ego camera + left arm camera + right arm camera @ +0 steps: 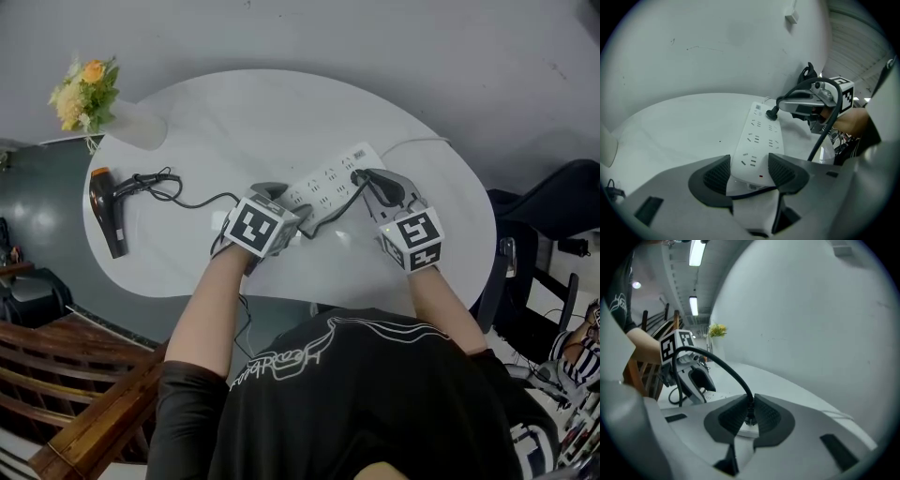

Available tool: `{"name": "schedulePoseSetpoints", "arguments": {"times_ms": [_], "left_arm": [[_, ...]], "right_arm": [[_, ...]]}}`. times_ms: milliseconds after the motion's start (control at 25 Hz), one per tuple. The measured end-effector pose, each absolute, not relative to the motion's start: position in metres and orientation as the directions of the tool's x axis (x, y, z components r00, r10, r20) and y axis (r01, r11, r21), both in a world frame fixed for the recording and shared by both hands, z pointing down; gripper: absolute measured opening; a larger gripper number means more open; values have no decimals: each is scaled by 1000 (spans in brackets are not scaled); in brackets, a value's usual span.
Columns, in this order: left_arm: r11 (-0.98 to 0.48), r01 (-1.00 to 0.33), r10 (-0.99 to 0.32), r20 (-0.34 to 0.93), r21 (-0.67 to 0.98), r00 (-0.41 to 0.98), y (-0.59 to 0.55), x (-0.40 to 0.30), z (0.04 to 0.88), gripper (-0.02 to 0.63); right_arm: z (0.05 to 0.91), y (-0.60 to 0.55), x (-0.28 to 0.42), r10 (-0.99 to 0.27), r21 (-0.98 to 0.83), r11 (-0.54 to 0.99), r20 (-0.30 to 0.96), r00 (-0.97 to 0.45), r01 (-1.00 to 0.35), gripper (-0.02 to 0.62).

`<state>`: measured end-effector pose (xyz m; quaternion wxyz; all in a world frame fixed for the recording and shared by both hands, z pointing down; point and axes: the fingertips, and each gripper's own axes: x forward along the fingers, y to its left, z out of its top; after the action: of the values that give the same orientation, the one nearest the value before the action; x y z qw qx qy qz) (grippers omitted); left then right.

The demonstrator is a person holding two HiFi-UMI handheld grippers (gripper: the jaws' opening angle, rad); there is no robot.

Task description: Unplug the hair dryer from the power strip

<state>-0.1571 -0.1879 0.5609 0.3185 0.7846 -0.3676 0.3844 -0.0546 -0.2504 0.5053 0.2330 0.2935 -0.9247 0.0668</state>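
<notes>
While the left gripper (750, 171) squeezes the near end of the power strip (758, 133) and the right gripper (749, 416) pinches the plug (772, 113) sitting in its far end, a crooked pull might make the plug slip out of the grip.

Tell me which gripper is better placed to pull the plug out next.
Right: the right gripper is shut on the plug, while the left gripper clamps the power strip, bracing it.

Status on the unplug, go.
Left tongs shut on power strip, near end. Right tongs shut on plug, plug in far socket. Cord arcs up from right tongs.
</notes>
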Motion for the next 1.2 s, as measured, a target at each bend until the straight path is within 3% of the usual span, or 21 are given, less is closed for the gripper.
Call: {"name": "schedulePoseSetpoints", "arguments": {"times_ms": [160, 480, 800, 1200], "left_arm": [[-528, -822, -337, 835, 215, 435, -190, -159, 561, 252], [-460, -852, -396, 802, 249, 448, -190, -160, 558, 252], [-372, -908, -628, 669, 191, 398, -173, -173, 500, 152], [-332, -905, -744, 517, 266, 424, -83, -158, 409, 14]], "right_arm": [[467, -256, -60, -551, 93, 823, 371, -747, -561, 26], [474, -259, -25, -547, -133, 769, 368, -752, -625, 26], [447, -227, -15, -529, -189, 775, 329, -783, -603, 28], [388, -153, -4, -525, -243, 783, 233, -818, -572, 31]]}}
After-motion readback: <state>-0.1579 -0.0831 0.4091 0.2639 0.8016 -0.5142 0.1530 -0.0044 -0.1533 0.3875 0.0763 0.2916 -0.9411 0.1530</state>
